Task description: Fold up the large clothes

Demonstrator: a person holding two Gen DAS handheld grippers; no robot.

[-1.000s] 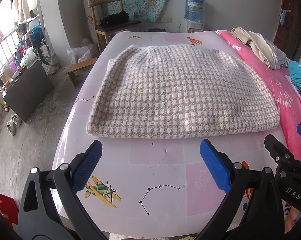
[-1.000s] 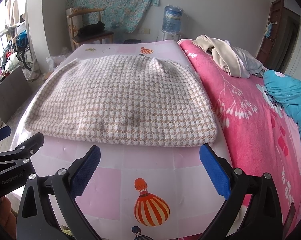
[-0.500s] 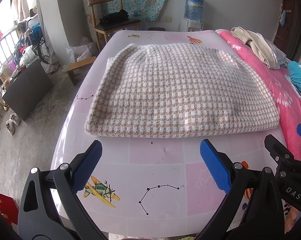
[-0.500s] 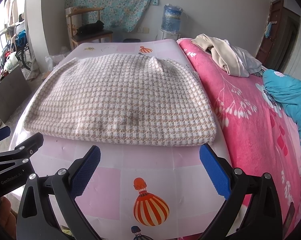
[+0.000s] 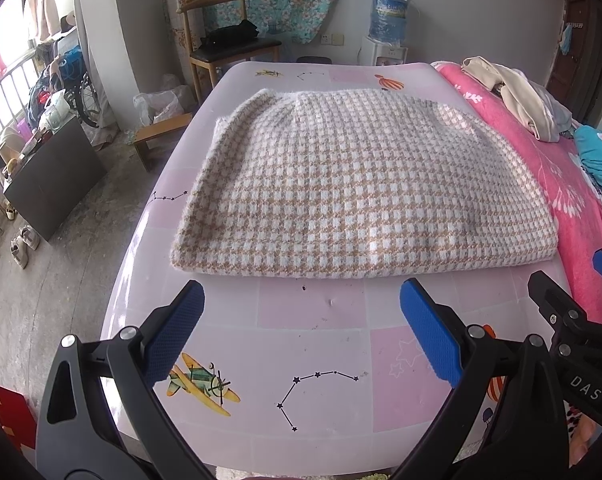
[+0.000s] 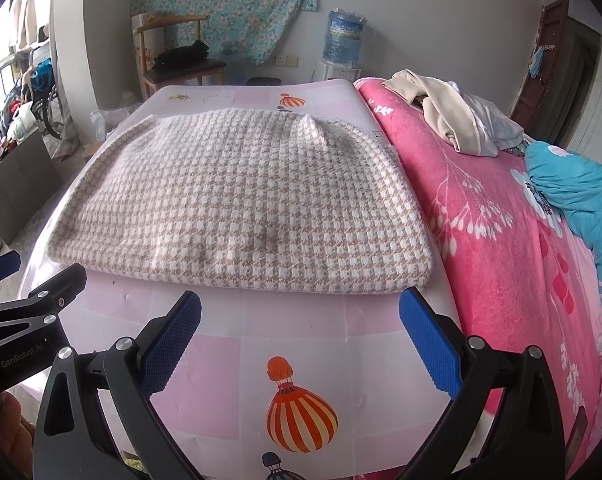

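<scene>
A folded beige-and-white houndstooth garment (image 5: 357, 184) (image 6: 241, 204) lies flat on a pink printed mat (image 5: 309, 364) (image 6: 297, 344) that covers the bed. My left gripper (image 5: 301, 316) hovers open just short of the garment's near edge, nothing between its blue pads. My right gripper (image 6: 299, 322) is open too, level with the garment's near right part. Each gripper shows in the other's view, the right one (image 5: 573, 320) at the right edge and the left one (image 6: 29, 312) at the left edge.
A pink floral blanket (image 6: 501, 216) lies right of the mat, with a cream and grey clothes pile (image 6: 453, 120) and a turquoise cloth (image 6: 573, 188) on it. A wooden chair (image 5: 225, 48) and a water dispenser (image 5: 387, 28) stand beyond the bed. Bare floor with a dark board (image 5: 53, 176) is left.
Both views have eased slightly towards the garment, whose near edge now sits a little closer to the pads. Both grippers stay open; the garment has not moved.
</scene>
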